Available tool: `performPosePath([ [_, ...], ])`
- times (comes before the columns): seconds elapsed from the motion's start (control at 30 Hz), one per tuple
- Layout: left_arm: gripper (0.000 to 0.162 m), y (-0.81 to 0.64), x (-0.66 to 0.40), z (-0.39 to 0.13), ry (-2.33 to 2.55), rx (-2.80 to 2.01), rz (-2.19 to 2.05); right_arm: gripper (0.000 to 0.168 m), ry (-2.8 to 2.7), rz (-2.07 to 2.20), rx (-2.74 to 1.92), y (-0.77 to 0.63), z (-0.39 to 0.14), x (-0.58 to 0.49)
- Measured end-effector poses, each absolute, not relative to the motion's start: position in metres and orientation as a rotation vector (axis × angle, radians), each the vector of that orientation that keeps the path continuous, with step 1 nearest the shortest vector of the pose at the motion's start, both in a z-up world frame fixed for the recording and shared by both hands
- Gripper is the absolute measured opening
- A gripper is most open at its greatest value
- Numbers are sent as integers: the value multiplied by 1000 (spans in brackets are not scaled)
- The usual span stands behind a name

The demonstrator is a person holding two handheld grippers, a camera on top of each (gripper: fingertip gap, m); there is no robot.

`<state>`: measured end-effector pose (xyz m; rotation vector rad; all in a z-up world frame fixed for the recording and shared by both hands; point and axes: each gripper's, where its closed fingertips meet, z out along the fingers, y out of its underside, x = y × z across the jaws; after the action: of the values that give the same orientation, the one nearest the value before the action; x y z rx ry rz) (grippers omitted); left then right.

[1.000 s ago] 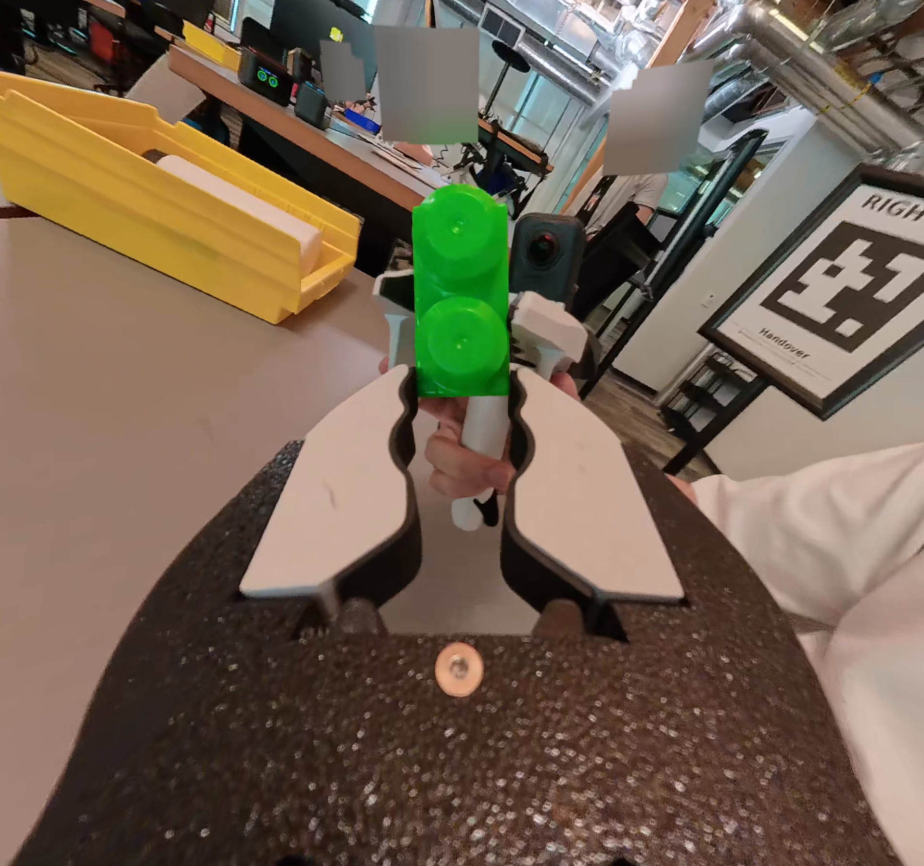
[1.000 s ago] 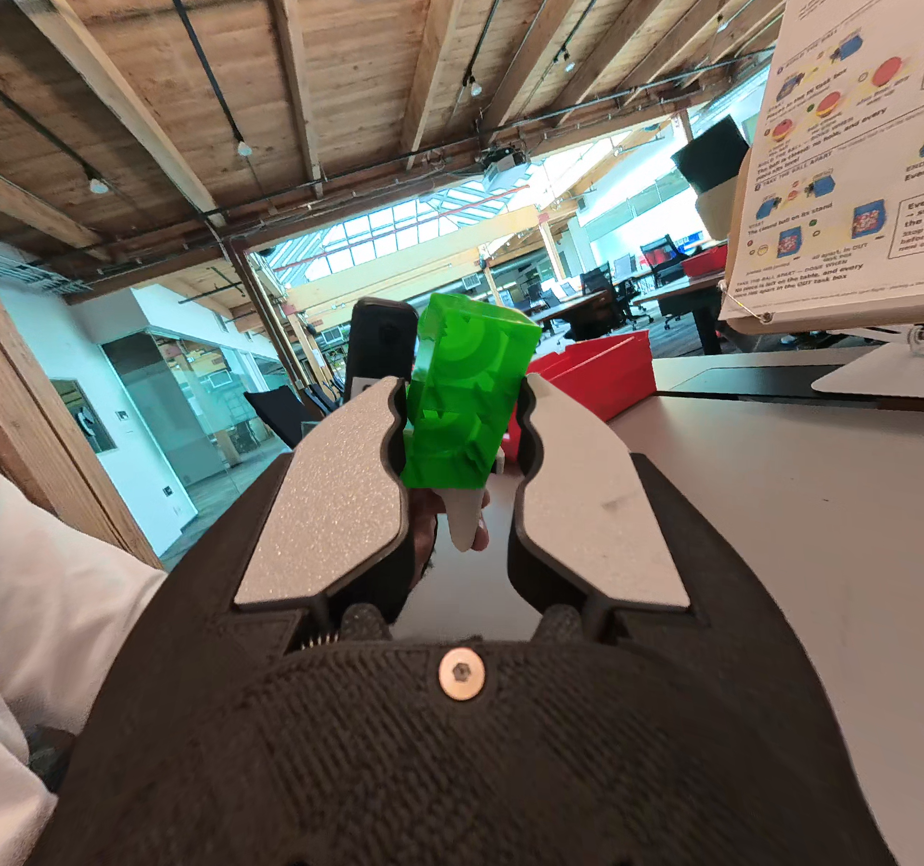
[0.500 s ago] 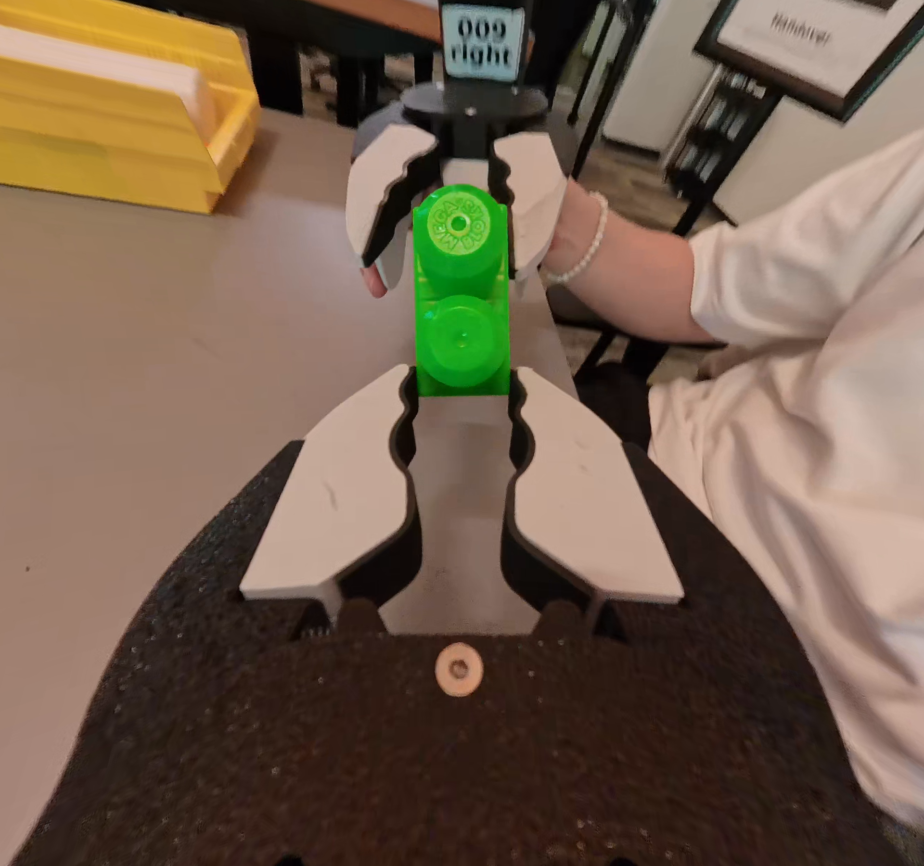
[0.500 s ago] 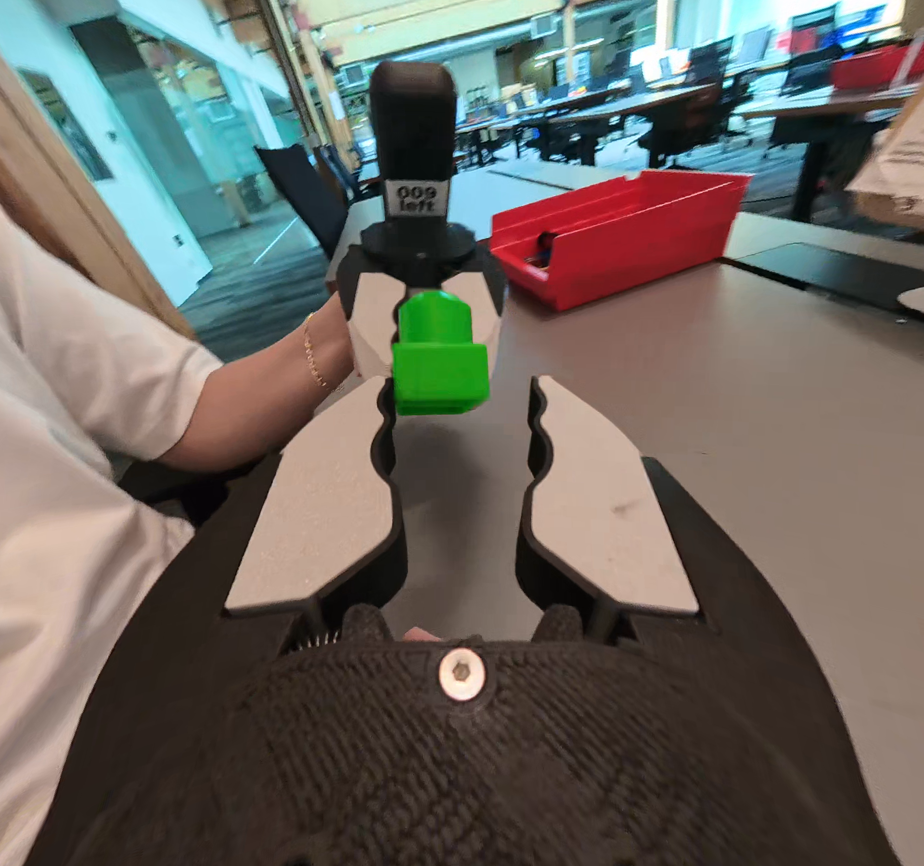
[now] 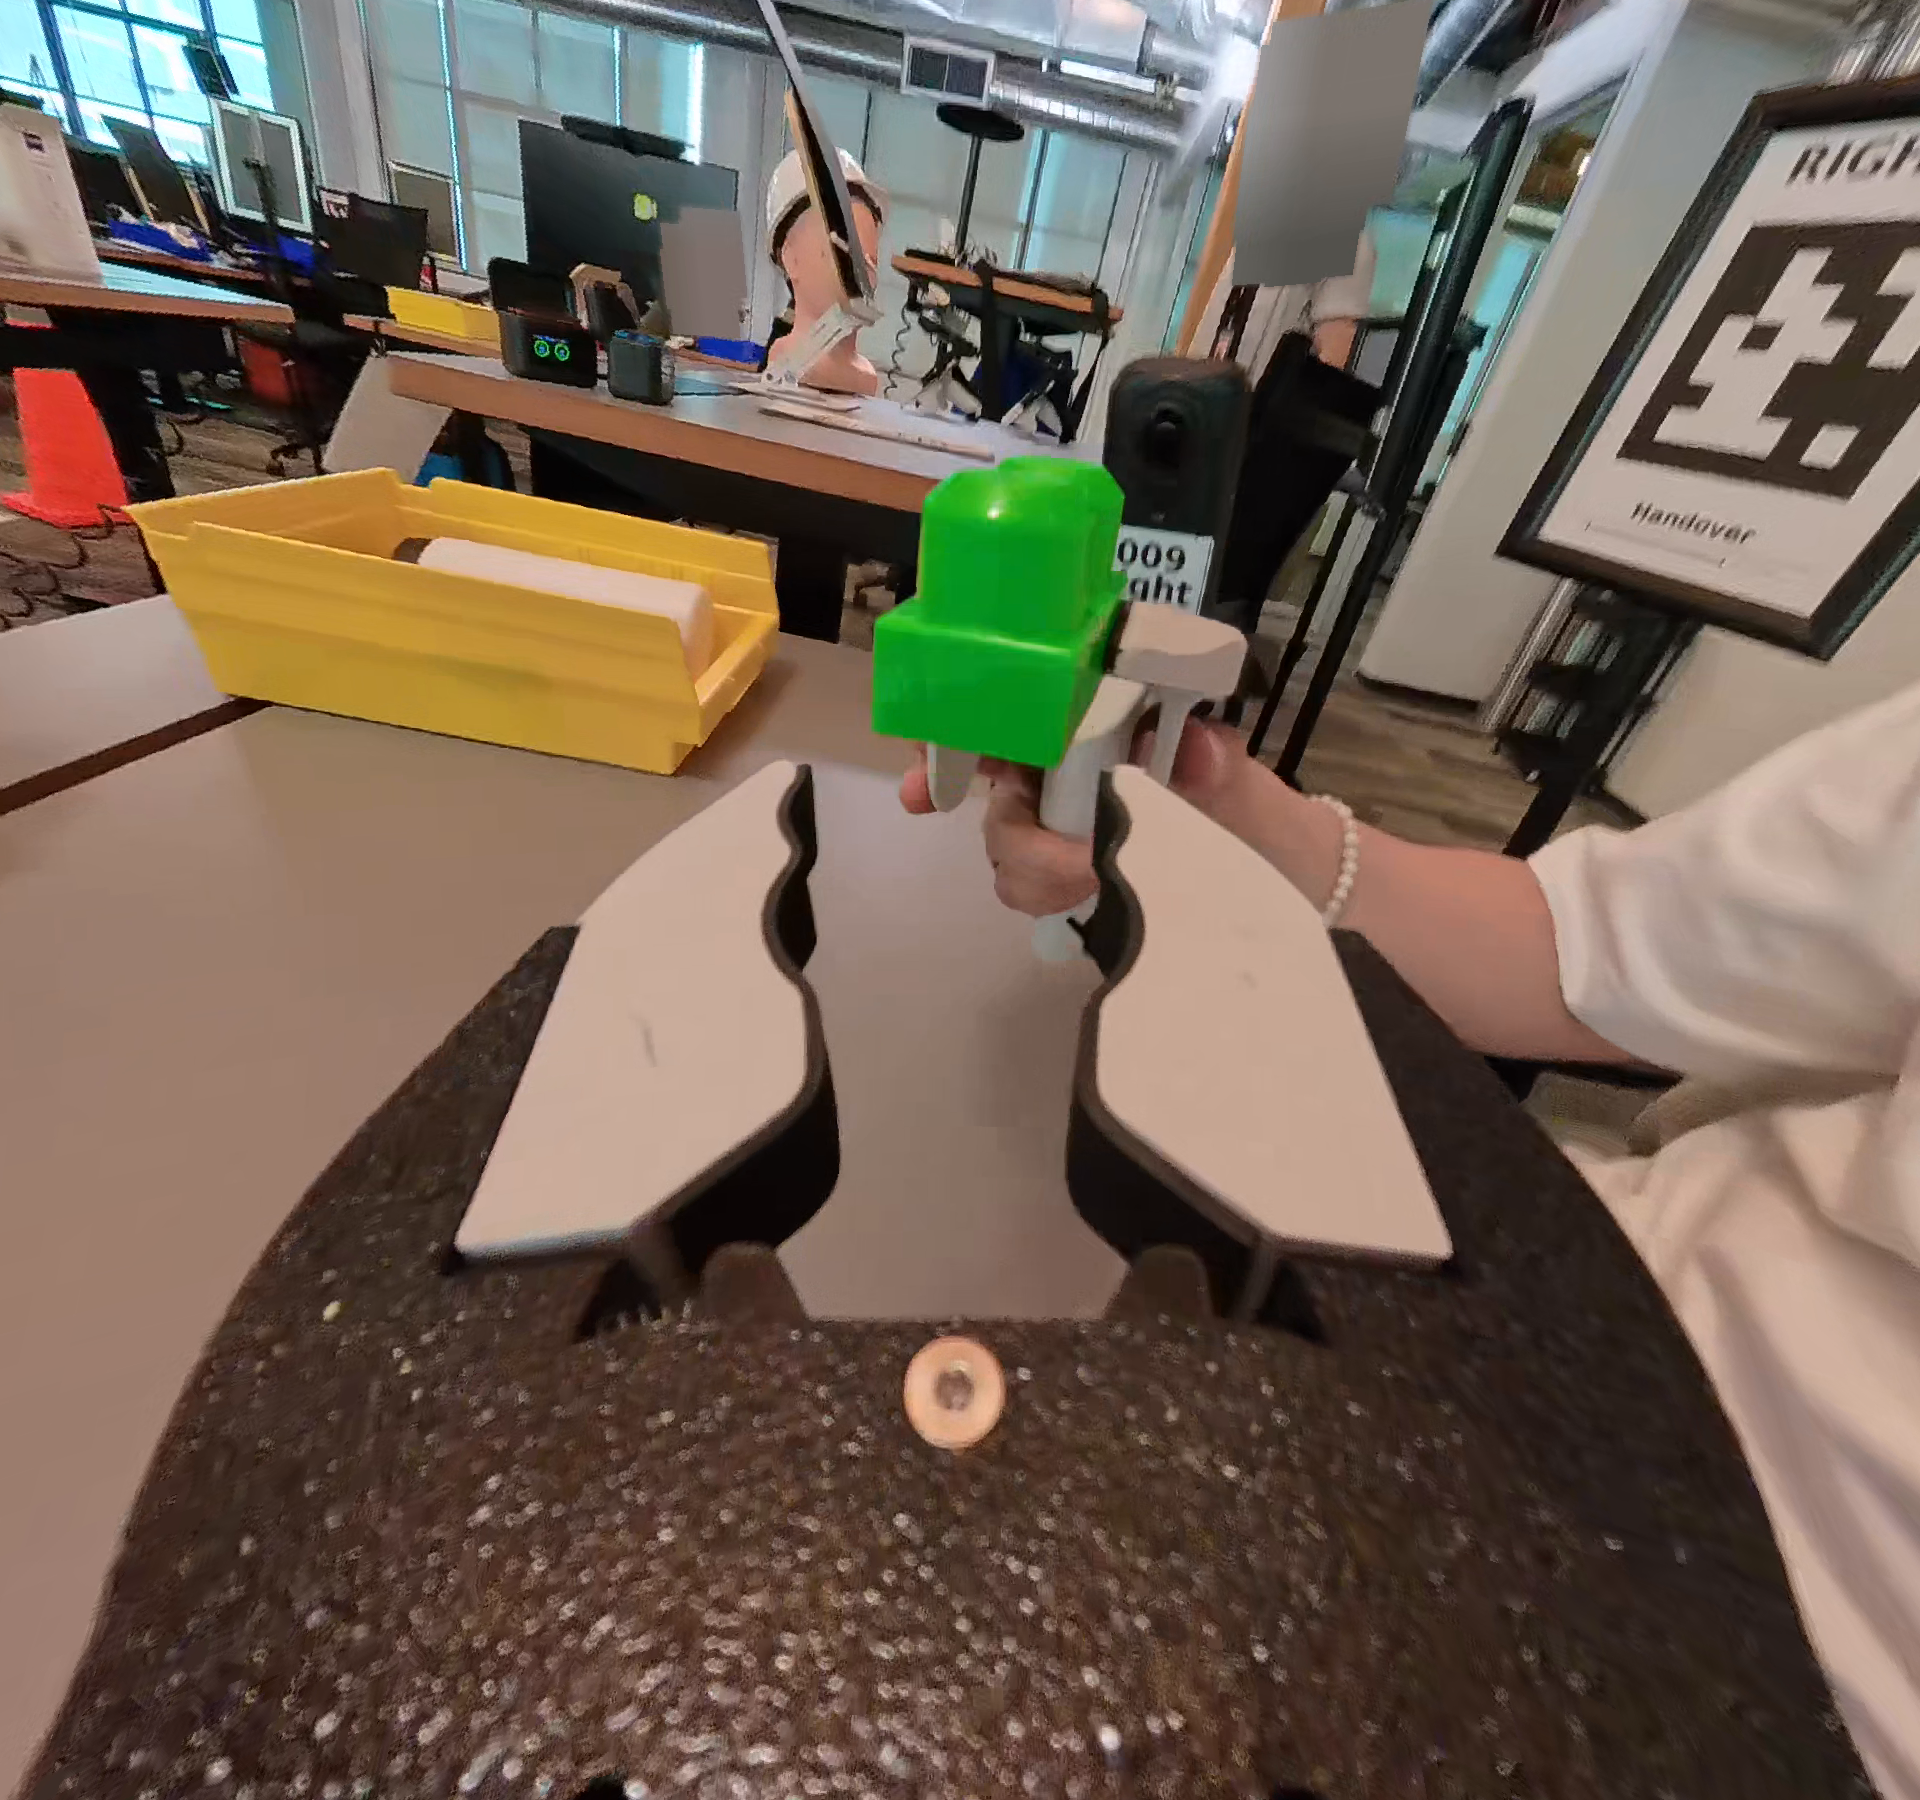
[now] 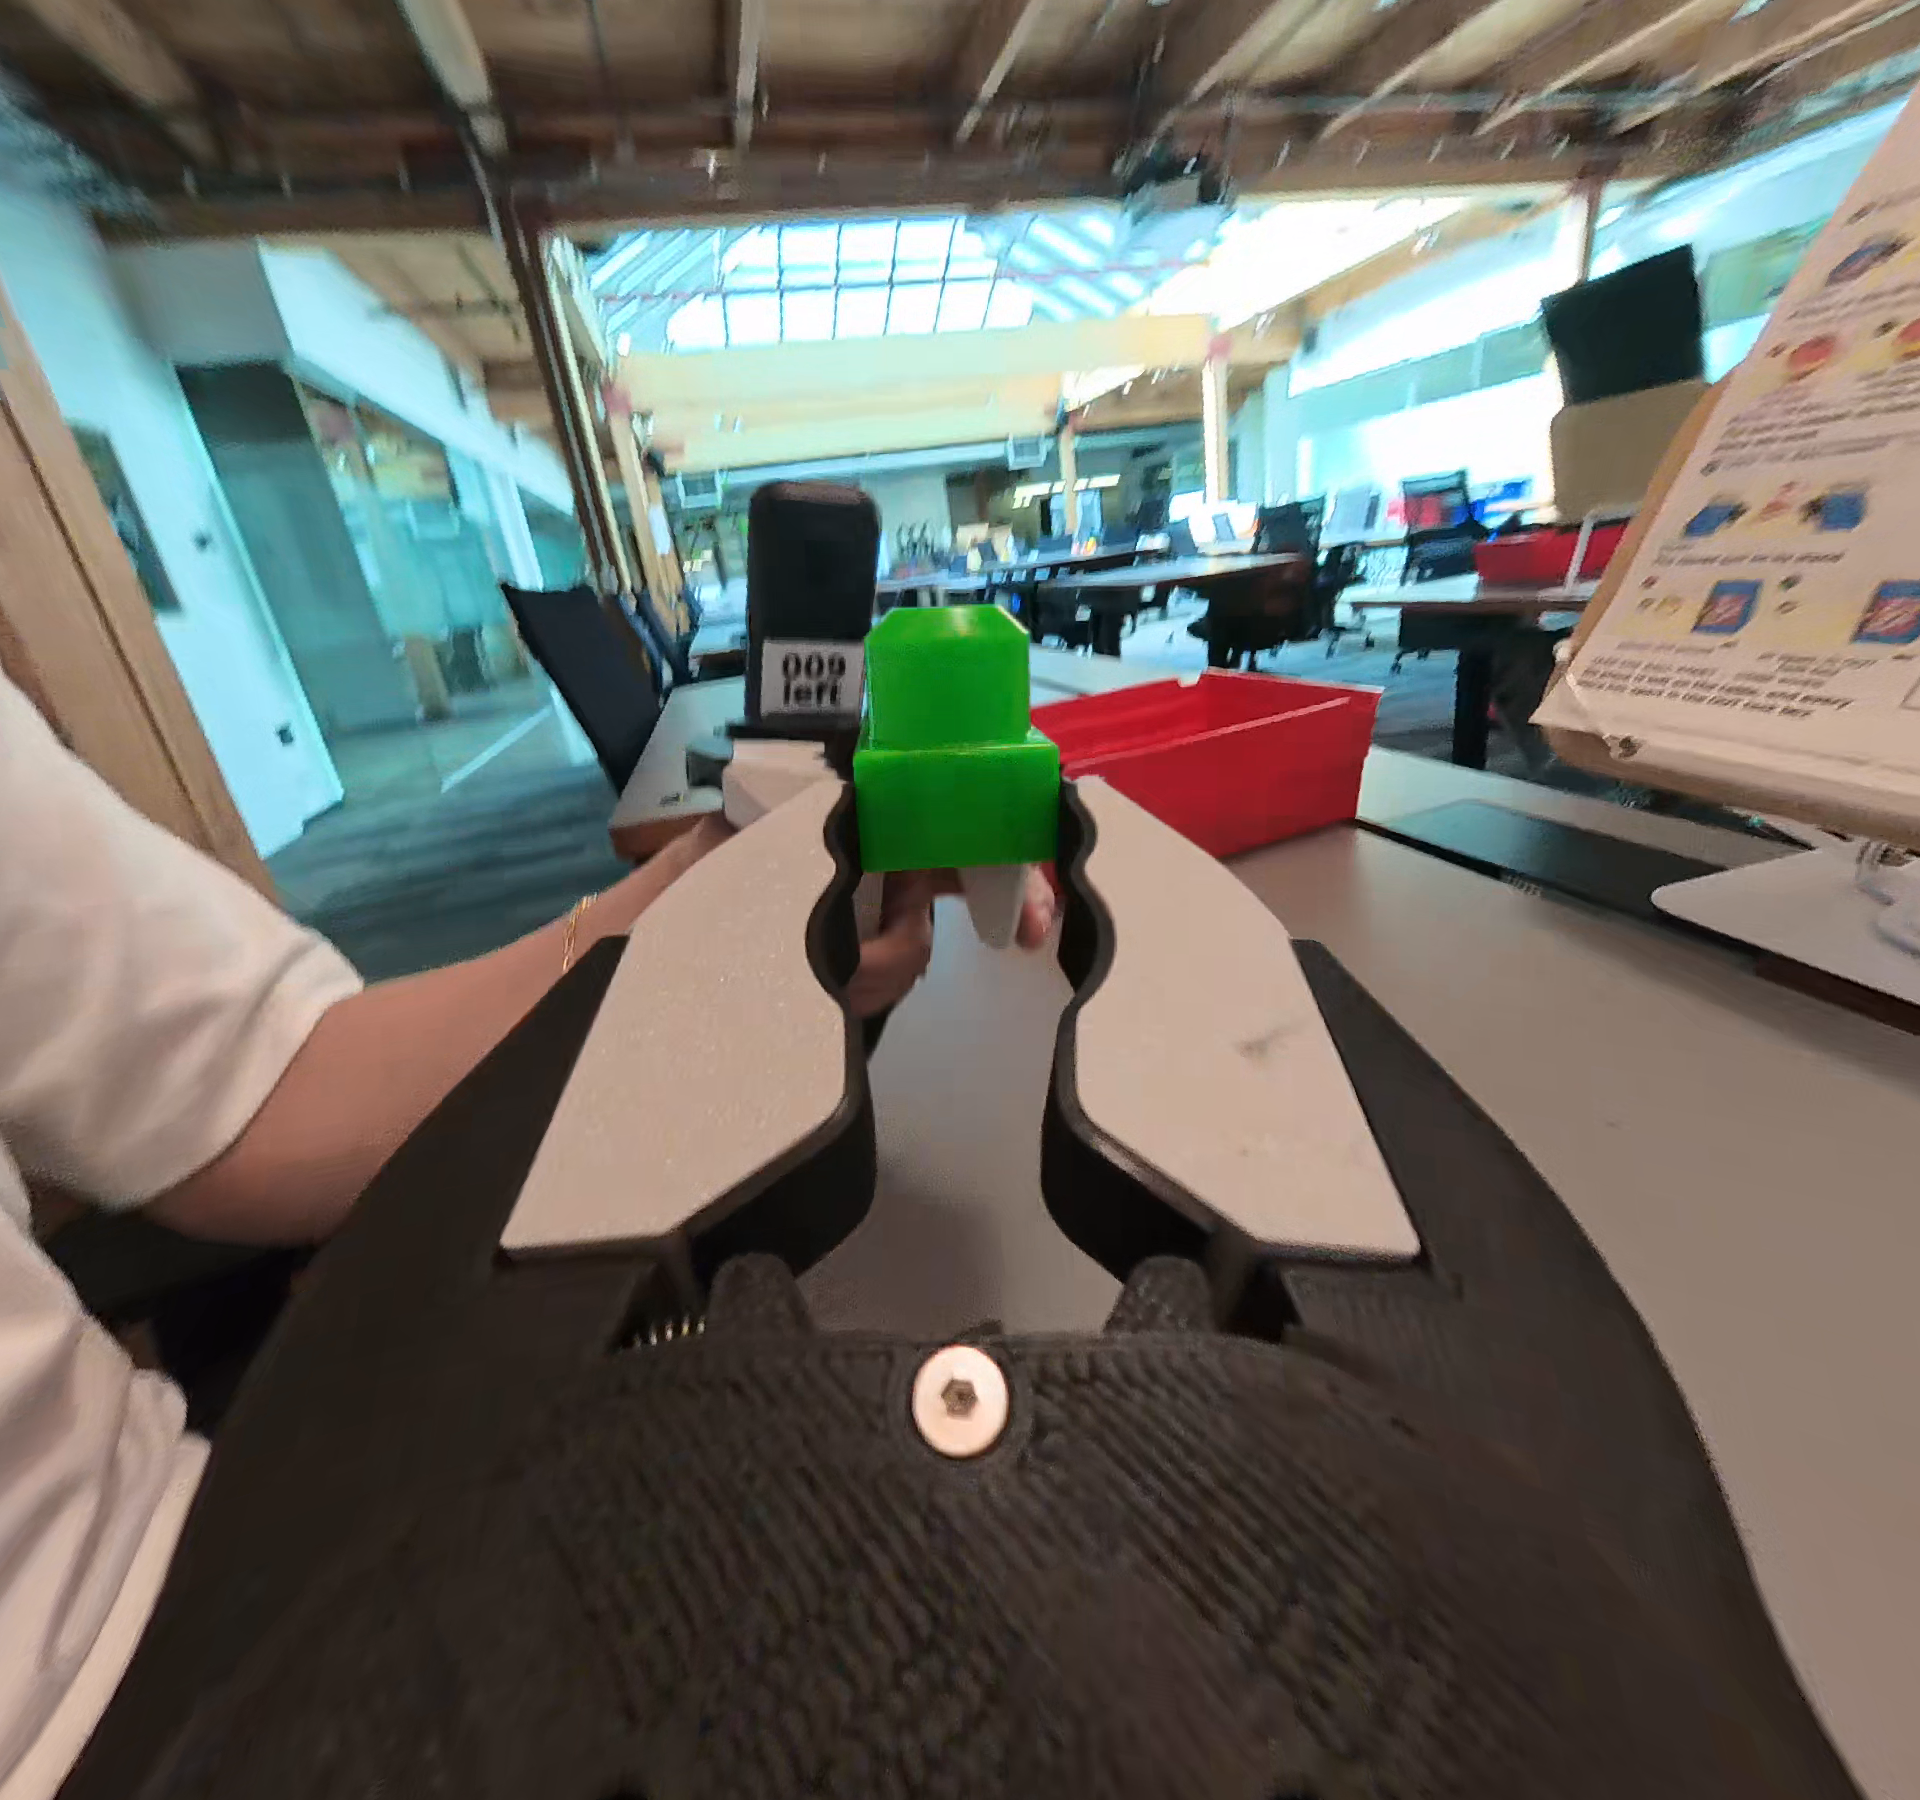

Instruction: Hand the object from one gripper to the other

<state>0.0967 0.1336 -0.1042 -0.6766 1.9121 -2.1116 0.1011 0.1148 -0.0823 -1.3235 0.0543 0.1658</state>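
A bright green two-stud toy block (image 6: 954, 794) is clamped between the fingertips of my right gripper (image 6: 956, 805), which is shut on its base and holds it above the table. In the left wrist view the block (image 5: 997, 607) hangs just beyond and above my left gripper (image 5: 961, 794), which is open and empty with a clear gap to the block. One white finger (image 5: 1174, 654) of the right gripper shows beside the block there. A finger (image 6: 769, 779) of the left gripper shows behind the block in the right wrist view.
A yellow bin (image 5: 447, 628) holding a white block (image 5: 582, 587) stands at the table's far left. A red bin (image 6: 1216, 763) sits behind the block. An instruction sheet on a stand (image 6: 1766, 555) is at the right. A framed marker sign (image 5: 1766, 379) stands off the table.
The block has passed from the left gripper to the right. The right gripper has shut on it; the left has opened and drawn back. Both views have tilted up.
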Motion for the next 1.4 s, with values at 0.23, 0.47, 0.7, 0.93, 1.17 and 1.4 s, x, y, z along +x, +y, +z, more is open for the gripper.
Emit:
performPosePath([
  [0.23,39,123,104,-95,1737,-734,-2348,36,104,189,-1288,122,-88,103],
  [0.47,36,127,107,-120,1946,-745,-2103,44,56,6,-1478,116,-106,114],
  [0.7,36,122,90,-153,2286,-590,-1699,43,-113,-78,-1627,118,-114,93],
  [0.93,36,115,79,-155,2346,-488,-1653,29,-221,5,-1653,123,-123,74],
  [1.17,53,112,93,-129,2105,-591,-1890,28,20,96,-1297,112,-73,95],
  [1.4,38,88,92,-121,2031,-701,-2240,28,112,182,-1184,113,-70,101],
])
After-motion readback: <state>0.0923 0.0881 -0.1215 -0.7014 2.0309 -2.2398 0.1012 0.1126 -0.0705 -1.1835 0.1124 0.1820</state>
